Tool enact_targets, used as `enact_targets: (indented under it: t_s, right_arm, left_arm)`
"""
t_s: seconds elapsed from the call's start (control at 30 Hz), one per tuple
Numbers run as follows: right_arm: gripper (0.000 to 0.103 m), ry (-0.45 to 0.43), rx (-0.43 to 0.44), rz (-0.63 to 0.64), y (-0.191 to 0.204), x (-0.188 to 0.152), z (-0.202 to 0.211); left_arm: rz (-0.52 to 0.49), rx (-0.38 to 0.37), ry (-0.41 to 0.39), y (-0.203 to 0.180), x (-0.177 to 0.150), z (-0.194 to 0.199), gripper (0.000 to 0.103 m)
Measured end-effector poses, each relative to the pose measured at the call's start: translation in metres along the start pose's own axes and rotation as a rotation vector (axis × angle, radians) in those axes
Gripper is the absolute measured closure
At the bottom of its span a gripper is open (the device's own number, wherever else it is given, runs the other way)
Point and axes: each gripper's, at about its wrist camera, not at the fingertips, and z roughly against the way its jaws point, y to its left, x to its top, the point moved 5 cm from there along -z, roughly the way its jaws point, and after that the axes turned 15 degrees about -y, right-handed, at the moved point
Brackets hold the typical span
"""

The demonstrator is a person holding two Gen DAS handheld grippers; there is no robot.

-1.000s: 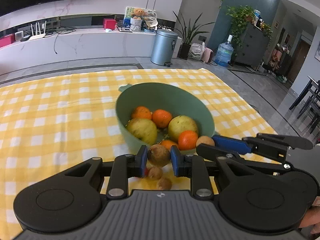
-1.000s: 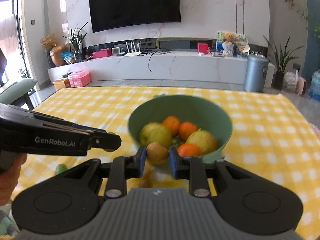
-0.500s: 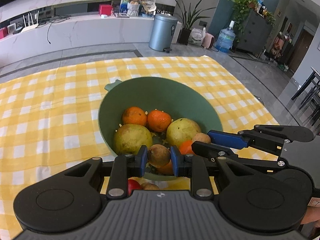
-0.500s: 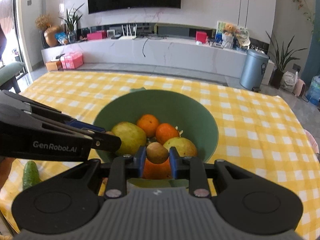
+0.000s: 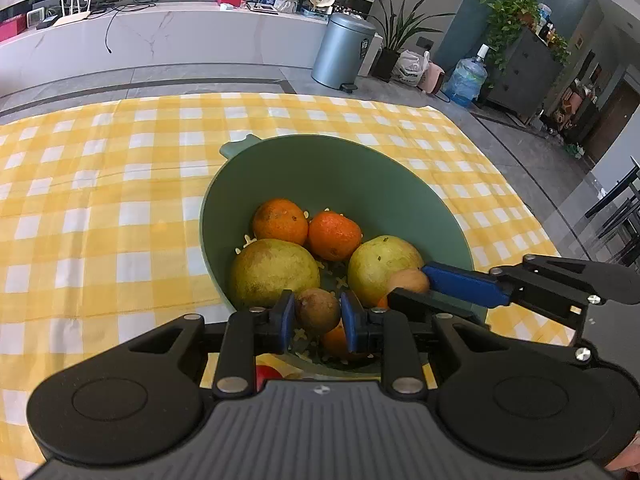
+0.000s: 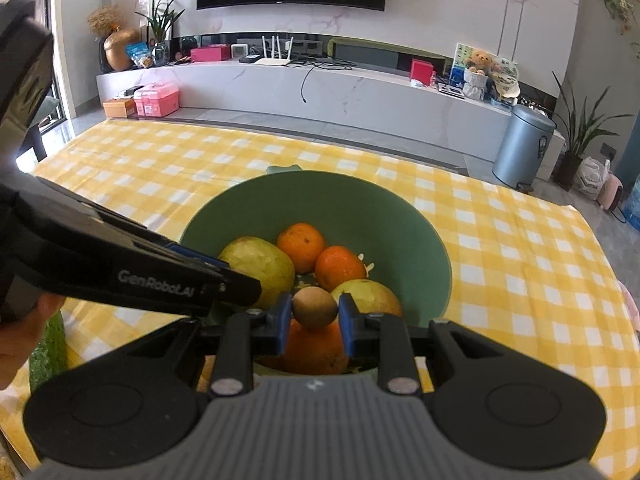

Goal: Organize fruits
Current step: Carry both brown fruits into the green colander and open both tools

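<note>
Left hand-held gripper [image 5: 318,316] clamped on small brown fruit [image 5: 318,311], just over near rim of green bowl [image 5: 360,172]; pears, oranges ahead of it inside. Right hand-held gripper [image 6: 314,312] likewise closed on second brown fruit [image 6: 314,307] above the bowl, checked surface [image 6: 520,248] beyond. Fruits look light, firm, round, likely to roll; best pinched across the middle.

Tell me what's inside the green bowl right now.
The green bowl holds two oranges, two yellow-green pears and another orange near the front. Both grippers, left and right, hold small brown fruits over it, hiding the bottom.
</note>
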Motion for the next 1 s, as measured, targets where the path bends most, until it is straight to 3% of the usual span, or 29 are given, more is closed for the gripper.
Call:
enact_targets:
  t_s: [0.17,0.33,0.87,1.0]
  right_arm:
    - [0.082,0.012,0.017,0.018,0.004,0.002,-0.009]
    - [0.082,0.023,0.033,-0.009,0.004,0.001,-0.015]
    - [0.080,0.060,0.046,-0.032,0.009,0.000,-0.027]
    - [0.071,0.047,0.033,-0.034,0.008,0.001,-0.020]
  left_arm:
    - [0.007,0.001,0.004,0.001,0.001,-0.001,0.070]
    - [0.010,0.008,-0.033,0.003,0.004,0.007,0.052]
    - [-0.036,0.035,-0.061,0.004,0.013,0.031,0.051]
    - [-0.064,0.058,-0.057,0.004,0.011,0.038,0.051]
